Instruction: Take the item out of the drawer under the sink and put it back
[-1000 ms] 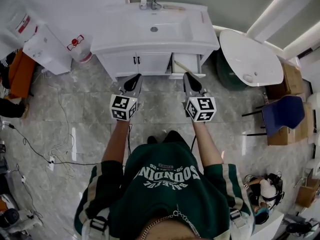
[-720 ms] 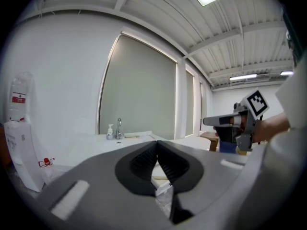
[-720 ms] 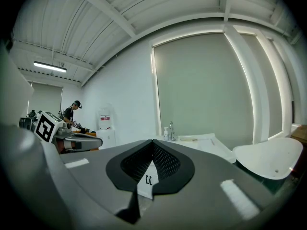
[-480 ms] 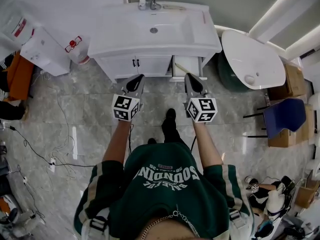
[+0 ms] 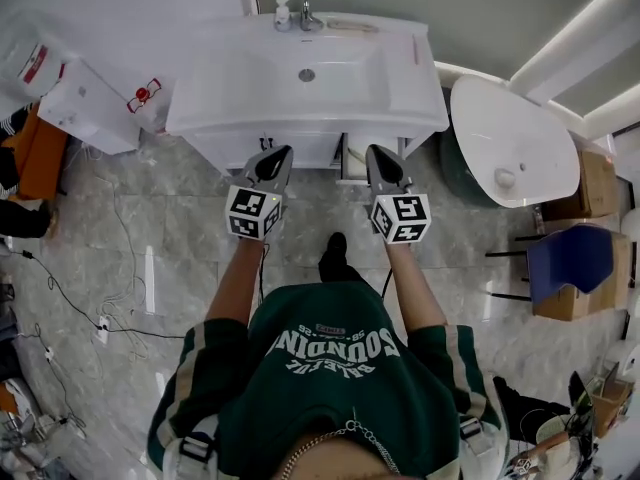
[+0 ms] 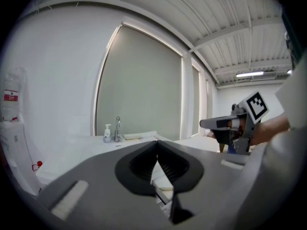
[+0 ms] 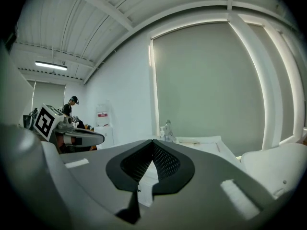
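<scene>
Grey marbled floor tiles (image 5: 150,218) ran up to a white rectangular sink counter (image 5: 400,78) just ahead of both pairs of jaws. The left gripper (image 5: 279,151) and the right gripper (image 5: 371,151) each had jaws pressed together with nothing between them. A white drawer (image 5: 352,163) under the counter stood partly pulled out just beyond the right jaws' tips; the item inside could not be made out.

My head view looks steeply down from above the sink (image 5: 230,78), while both gripper views face it nearly level from nearby, sharing its tap (image 6: 118,127).
</scene>
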`<control>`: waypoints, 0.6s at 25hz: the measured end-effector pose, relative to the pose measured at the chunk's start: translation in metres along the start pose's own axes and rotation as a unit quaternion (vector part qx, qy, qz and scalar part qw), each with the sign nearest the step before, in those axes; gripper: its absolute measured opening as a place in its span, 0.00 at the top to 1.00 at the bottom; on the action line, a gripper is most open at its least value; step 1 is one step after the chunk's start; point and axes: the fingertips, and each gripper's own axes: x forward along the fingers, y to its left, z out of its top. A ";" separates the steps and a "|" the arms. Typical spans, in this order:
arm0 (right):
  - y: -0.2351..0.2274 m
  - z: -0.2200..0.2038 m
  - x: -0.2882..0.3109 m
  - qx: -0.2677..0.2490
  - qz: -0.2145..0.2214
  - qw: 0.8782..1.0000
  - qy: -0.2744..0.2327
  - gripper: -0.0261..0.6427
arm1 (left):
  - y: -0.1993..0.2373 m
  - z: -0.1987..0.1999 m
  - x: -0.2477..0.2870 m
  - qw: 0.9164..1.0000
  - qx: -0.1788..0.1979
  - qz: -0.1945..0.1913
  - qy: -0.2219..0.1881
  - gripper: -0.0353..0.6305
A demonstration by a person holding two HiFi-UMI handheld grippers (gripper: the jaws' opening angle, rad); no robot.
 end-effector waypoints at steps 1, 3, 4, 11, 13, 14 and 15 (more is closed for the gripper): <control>-0.008 0.000 0.008 -0.005 0.006 1.000 0.004 0.96 | 0.001 0.002 0.011 1.000 -0.002 0.003 0.000 0.87; -0.024 0.001 0.024 -0.008 0.015 1.000 0.010 0.96 | 0.004 0.007 0.030 1.000 -0.003 0.009 0.000 0.87; -0.032 0.002 0.031 -0.008 0.018 1.000 0.012 0.96 | 0.006 0.009 0.040 1.000 -0.002 0.011 -0.001 0.87; -0.072 0.010 0.069 -0.012 0.050 0.999 0.013 0.96 | 0.013 0.011 0.089 0.999 -0.012 0.032 0.005 0.87; -0.078 0.009 0.078 -0.015 0.058 0.998 0.017 0.96 | 0.012 0.009 0.099 0.999 -0.014 0.032 0.009 0.87; -0.080 0.009 0.081 -0.017 0.059 0.998 0.017 0.96 | 0.012 0.009 0.103 0.999 -0.015 0.032 0.010 0.87; -0.082 0.010 0.085 -0.018 0.060 0.998 0.016 0.96 | 0.013 0.010 0.106 0.999 -0.017 0.033 0.009 0.87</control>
